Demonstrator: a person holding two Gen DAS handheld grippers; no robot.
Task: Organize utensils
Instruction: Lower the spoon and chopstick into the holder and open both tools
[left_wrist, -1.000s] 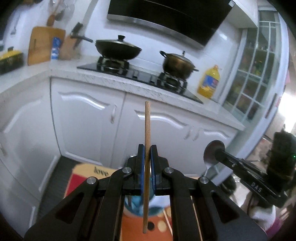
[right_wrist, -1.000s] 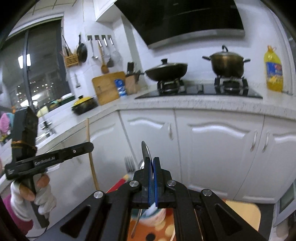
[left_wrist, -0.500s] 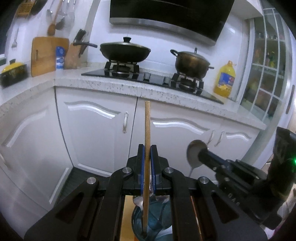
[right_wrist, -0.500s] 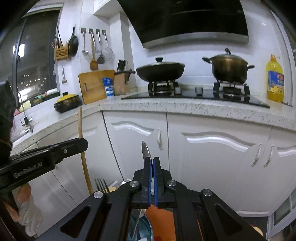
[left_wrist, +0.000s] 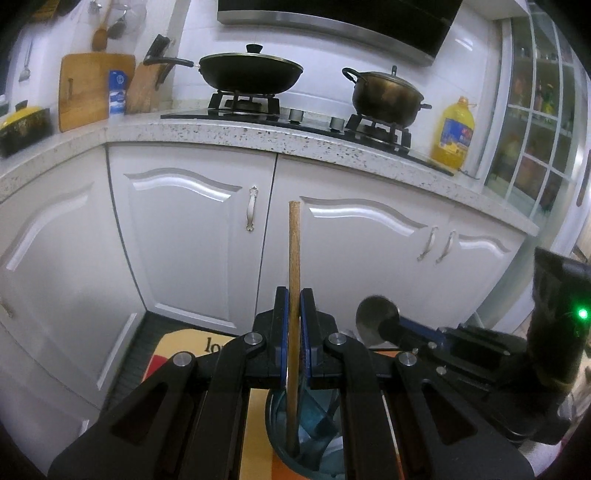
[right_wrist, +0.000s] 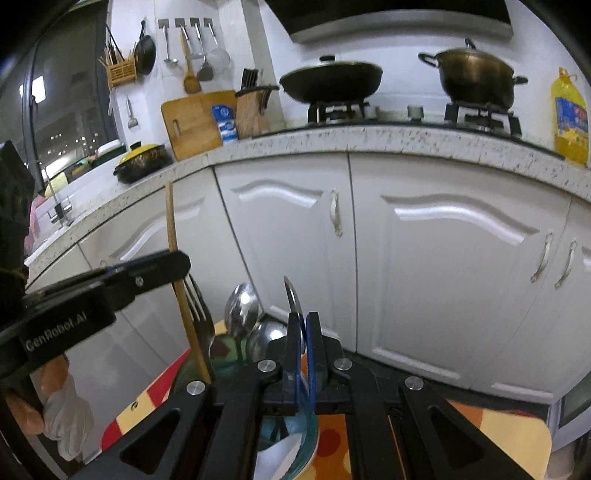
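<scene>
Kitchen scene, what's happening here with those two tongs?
A person is sorting utensils with handheld tongs. The left tongs are shut on a chopstick whose lower end sits inside a blue cup. The right tongs are shut on a spoon. A fork and more spoons stand in the cup.

A speckled stone countertop (left_wrist: 236, 129) runs along white cabinet doors (left_wrist: 192, 236). On the gas hob (left_wrist: 295, 118) stand a lidded black wok (left_wrist: 251, 72) and a bronze-coloured lidded pot (left_wrist: 386, 94). A yellow oil bottle (left_wrist: 453, 133) stands to the right of the hob. A wooden cutting board (left_wrist: 90, 86) leans against the wall beside a knife block (left_wrist: 142, 88). Ladles and a strainer (right_wrist: 218, 57) hang above. A patterned floor mat (right_wrist: 491, 432) lies below.
</scene>
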